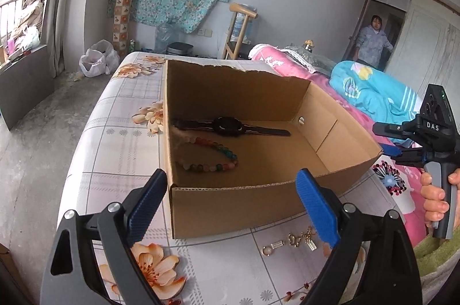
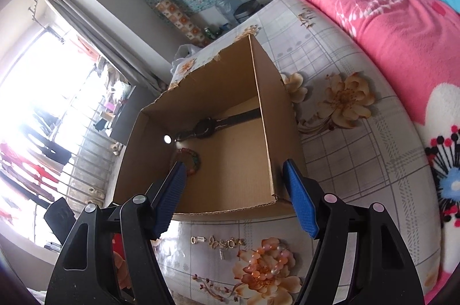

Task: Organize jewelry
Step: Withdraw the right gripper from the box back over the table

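Your left gripper [image 1: 231, 207] hangs spread and empty before the cardboard box [image 1: 230, 207], which sits on the floral bedcover [image 1: 115, 132] near the bed's left edge. Inside, against the box's left wall, lie a black watch [image 1: 227, 126] and a multicoloured bead bracelet [image 1: 212, 158]. On the cover just before the box's near wall lies a gold charm chain [image 1: 290, 243]: light, limp and likely to slither, so pinch it at a chunky charm rather than a thin link. Your right gripper [image 2: 234, 198] is also spread, holding nothing, poised over the box's near right corner. Only the right wrist view shows a peach bead bracelet [image 2: 266, 264] resting on a printed flower nearer you; it looks stiff enough to lift by one side, though the pattern blurs its outline. Only the left wrist view shows your hand [image 1: 437, 195] on the right gripper's handle and a person [image 1: 371, 40] in the doorway.
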Demonstrator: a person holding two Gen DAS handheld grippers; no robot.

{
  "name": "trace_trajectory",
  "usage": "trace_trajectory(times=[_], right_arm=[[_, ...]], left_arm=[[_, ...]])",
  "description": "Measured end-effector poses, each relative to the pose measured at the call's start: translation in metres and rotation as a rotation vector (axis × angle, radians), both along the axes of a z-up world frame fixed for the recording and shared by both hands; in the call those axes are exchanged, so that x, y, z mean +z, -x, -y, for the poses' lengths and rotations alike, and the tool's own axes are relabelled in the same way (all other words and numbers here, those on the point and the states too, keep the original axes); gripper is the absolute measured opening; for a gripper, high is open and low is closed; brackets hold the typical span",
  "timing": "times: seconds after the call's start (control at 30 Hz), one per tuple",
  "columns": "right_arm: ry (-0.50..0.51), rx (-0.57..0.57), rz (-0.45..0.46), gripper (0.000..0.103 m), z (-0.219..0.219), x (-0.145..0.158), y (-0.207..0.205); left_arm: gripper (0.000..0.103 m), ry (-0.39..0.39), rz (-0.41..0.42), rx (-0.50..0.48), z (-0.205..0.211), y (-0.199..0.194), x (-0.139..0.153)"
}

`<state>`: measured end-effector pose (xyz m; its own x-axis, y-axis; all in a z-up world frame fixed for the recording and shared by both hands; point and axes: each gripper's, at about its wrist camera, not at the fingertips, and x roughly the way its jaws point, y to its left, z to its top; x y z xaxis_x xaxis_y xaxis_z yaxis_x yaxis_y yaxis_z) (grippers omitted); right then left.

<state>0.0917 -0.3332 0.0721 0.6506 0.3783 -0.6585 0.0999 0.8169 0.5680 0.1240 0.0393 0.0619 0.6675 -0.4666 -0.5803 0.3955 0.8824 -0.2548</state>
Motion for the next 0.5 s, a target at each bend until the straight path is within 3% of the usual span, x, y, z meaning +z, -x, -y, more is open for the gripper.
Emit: trace_trajectory(times=[0.5], right_arm=[[0.073,-0.016,0.007,0.070,-0.003,0.005,0.000]], left_arm=[[0.089,-0.004,0.019,-0.014,0.005,0.012,0.002]])
